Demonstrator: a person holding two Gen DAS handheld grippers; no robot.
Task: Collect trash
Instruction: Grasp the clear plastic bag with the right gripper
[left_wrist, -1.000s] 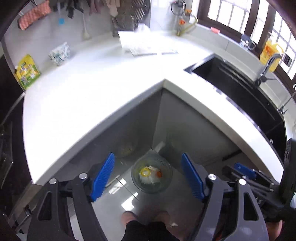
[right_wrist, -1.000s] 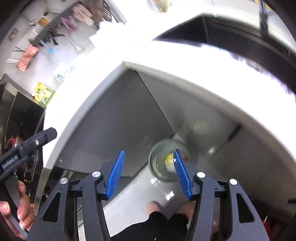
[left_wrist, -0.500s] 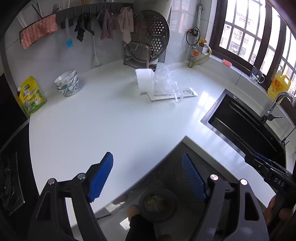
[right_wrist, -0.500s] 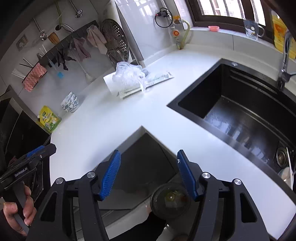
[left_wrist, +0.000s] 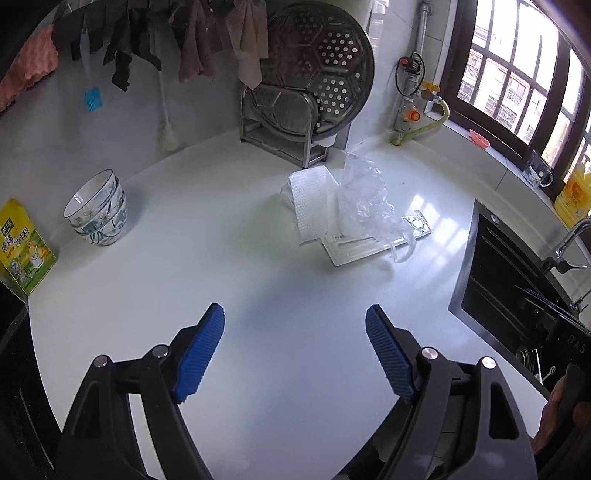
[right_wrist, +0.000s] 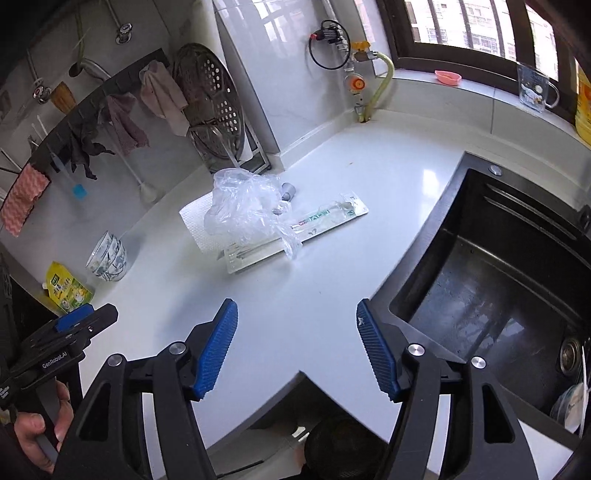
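A crumpled clear plastic bag (left_wrist: 364, 201) (right_wrist: 245, 205) lies on the white counter on top of a flat white package (left_wrist: 373, 243) (right_wrist: 314, 225) and beside a white paper towel (left_wrist: 308, 205) (right_wrist: 194, 221). My left gripper (left_wrist: 295, 336) is open and empty, above the counter well short of that pile. My right gripper (right_wrist: 297, 334) is open and empty above the counter's inner corner. The left gripper also shows at the left edge of the right wrist view (right_wrist: 70, 328). A mesh trash bin (right_wrist: 343, 448) sits on the floor below the counter edge.
Stacked bowls (left_wrist: 98, 214) and a yellow pouch (left_wrist: 24, 247) stand at the back left. A dish rack with a steamer plate (left_wrist: 314, 88) is at the back wall. The black sink (right_wrist: 495, 280) is to the right, with a faucet (left_wrist: 569, 240).
Both grippers have risen from looking down at the floor bin to looking across the counter, and have moved closer to the trash pile. Both jaws stay open.
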